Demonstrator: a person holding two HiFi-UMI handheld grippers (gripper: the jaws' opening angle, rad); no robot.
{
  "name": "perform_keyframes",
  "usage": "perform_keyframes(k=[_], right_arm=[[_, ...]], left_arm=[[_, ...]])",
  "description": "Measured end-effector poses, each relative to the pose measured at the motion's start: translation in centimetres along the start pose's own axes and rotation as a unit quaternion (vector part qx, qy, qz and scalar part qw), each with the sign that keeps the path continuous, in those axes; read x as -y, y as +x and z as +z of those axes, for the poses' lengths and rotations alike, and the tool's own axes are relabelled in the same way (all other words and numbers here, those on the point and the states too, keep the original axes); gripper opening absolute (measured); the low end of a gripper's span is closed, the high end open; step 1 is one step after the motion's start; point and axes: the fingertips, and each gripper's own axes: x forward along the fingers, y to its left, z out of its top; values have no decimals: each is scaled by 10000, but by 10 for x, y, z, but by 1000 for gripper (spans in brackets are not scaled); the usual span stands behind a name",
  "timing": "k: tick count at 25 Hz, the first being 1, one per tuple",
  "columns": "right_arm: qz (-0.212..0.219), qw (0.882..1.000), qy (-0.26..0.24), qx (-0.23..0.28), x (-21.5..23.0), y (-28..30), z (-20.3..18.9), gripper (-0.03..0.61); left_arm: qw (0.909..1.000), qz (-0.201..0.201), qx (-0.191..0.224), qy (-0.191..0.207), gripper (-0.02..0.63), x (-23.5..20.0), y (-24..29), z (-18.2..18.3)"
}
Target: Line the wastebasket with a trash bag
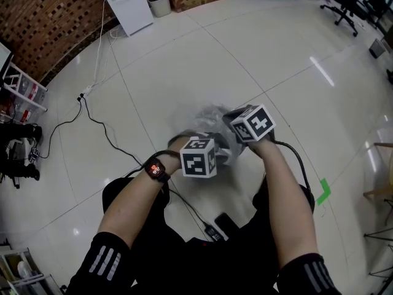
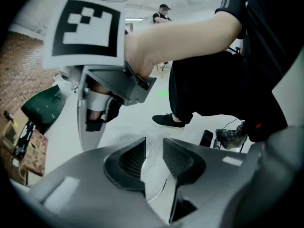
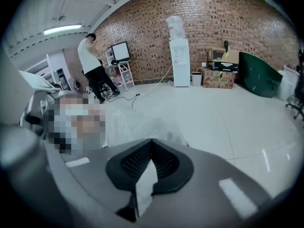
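Left gripper (image 2: 153, 158): jaws part-open with a clear gap between the pads. A fold of clear film runs through that gap, but the pads do not appear to press on it, so I judge no firm hold on this side. Trash bag (image 1: 207, 117): thin, clear and crumpled, bunched in the air just ahead of both marker cubes above the tiled floor (image 1: 295, 72), hanging between the two tools. Right gripper (image 3: 151, 163): jaws fully together, with a strip of the film pinched between the pads and trailing out below them, so this side carries the bag. The two tools sit close together, nearly touching. No wastebasket shows under or beside the bag. A small bin (image 1: 159, 3) stands well apart next to the white dispenser (image 1: 126, 2), and I cannot tell whether it is the one to be lined. Step in hand, as I judge it: finding and parting the bag's mouth, before any lining. Next move calls for the left jaws to close on a single layer of film opposite the right pinch, then for the hands to draw apart to spread the opening.
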Motion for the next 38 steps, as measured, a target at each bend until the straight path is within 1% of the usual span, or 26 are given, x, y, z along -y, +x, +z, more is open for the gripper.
perform_keyframes(k=[1,3,5,6,8,10,11,12,15,17,20,25,30,32,36,37,38], right_arm=[[-12,10000,2,56,1,-3,1,6],[-33,9999,-12,167,2,-10,5,6],[-66,9996,-63,275,3,-19,10,6],[-94,9993,-94,339,4,-24,13,6],[-165,9985,-138,501,8,-34,18,6],[-243,9971,-169,703,12,-45,23,6],[-281,9962,-180,810,14,-51,26,6],[-316,9951,-187,918,15,-56,29,6],[-397,9917,-180,1209,17,-70,41,6],[-427,9899,-156,1343,18,-77,47,6],[-446,9882,-125,1458,21,-85,51,6],[-463,9877,-98,1492,20,-87,54,6],[-437,9900,-160,1332,17,-80,47,6],[-435,9906,-188,1282,17,-78,45,6],[-302,9941,-34,1038,21,-71,34,8],[-307,9952,17,924,24,-67,28,26],[-346,9962,57,794,27,-62,21,111]], left_arm=[[10000,33,-12,16,103,-1,-6,1],[9999,-95,-56,57,103,2,-20,2],[9997,-223,53,14,101,3,-39,7],[9997,-178,158,-41,101,-1,-51,10],[9989,124,393,-226,101,-18,-76,13],[9954,553,598,-505,101,-41,-93,12],[9933,725,623,-644,101,-51,-95,8],[9924,812,555,-743,101,-57,-91,2],[9947,689,-9,-758,101,-55,-62,-24],[9949,589,-301,-764,100,-52,-37,-36],[9938,488,-561,-822,98,-49,1,-46],[9905,508,-1021,-769,100,-51,61,-72],[9851,188,-1342,-1056,120,-40,112,-97],[9834,178,-1444,-1085,121,-38,122,-101],[9855,315,-1280,-1068,121,-44,128,-90],[9857,318,-1259,-1070,121,-44,128,-88],[9860,319,-1244,-1066,121,-43,127,-87]])
